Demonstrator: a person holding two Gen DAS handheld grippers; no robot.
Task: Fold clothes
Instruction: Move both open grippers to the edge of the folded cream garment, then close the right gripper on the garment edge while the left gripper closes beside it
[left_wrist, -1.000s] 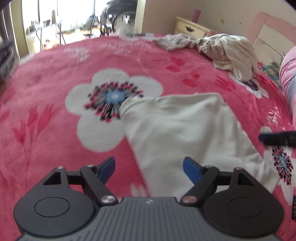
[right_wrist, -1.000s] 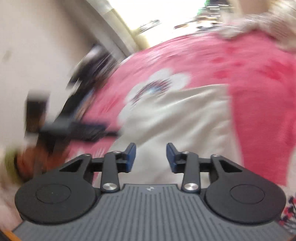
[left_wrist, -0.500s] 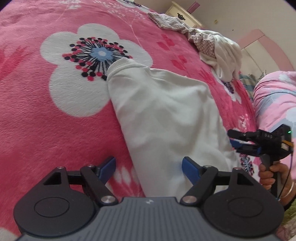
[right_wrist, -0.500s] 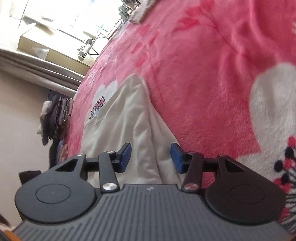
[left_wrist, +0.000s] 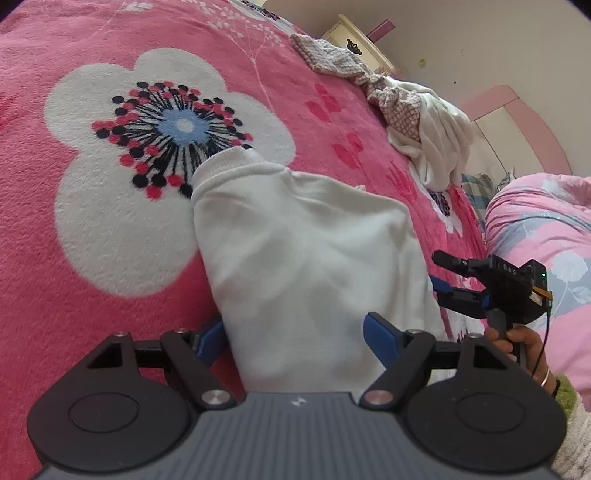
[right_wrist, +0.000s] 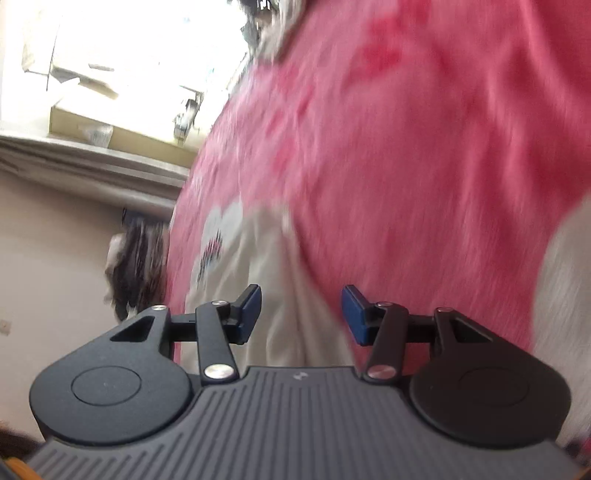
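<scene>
The white sweatshirt (left_wrist: 310, 258) lies flat on the pink floral blanket (left_wrist: 92, 280), its long axis running away from the left gripper (left_wrist: 291, 334) toward the ribbed cuff (left_wrist: 221, 162). That gripper's jaws stand wide, straddling the near edge, so it is nearer. The right gripper (right_wrist: 301, 308), jaws also apart, sits at the sweatshirt's right edge. A heap of clothes (left_wrist: 417, 122) lies well beyond; no container shows.

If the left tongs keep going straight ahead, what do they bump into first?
Probably the white fleece garment lying on the pink flowered blanket; it already sits between the open left tongs.
</scene>
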